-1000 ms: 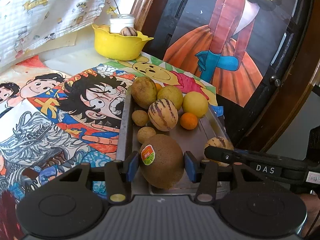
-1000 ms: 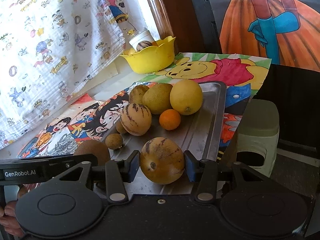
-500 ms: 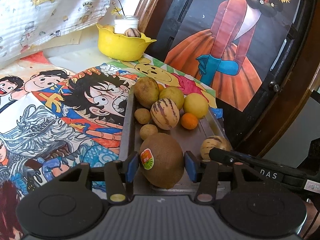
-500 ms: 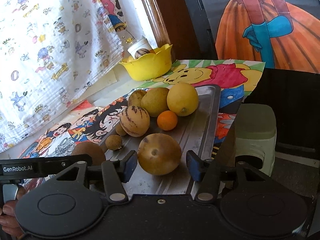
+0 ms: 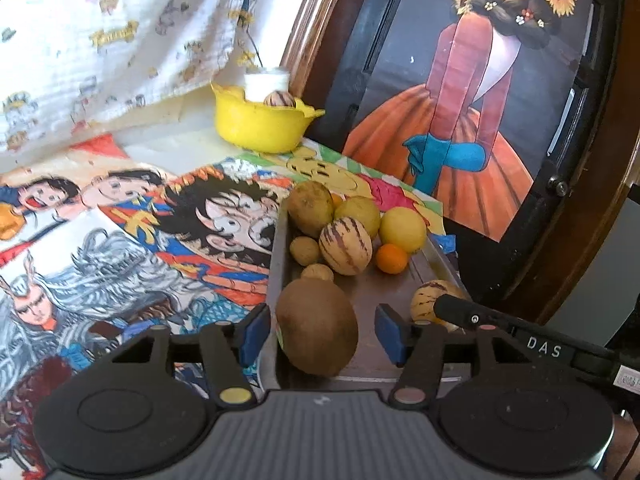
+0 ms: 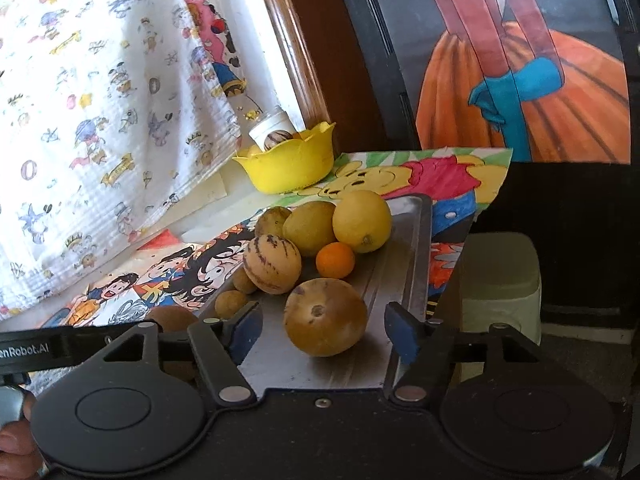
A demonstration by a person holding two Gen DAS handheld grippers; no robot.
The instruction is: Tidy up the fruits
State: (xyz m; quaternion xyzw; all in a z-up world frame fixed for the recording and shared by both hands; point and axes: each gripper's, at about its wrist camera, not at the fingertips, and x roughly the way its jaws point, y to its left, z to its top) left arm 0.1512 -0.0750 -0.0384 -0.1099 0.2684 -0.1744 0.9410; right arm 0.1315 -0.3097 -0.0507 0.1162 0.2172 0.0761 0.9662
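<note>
Both tools have just spread, releasing brown fruit (image 5: 317, 326) and melon (image 6: 325, 317); only right view shows stool (image 6: 500, 280).

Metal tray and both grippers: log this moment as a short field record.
surface: metal tray on cartoon-print cloth
left gripper: jaws just opened, brown fruit between them, pads clear
right gripper: jaws just opened, striped yellow fruit between them, pads clear
far end of tray: lemon, small orange, striped melon
behind tray: yellow bowl
</note>
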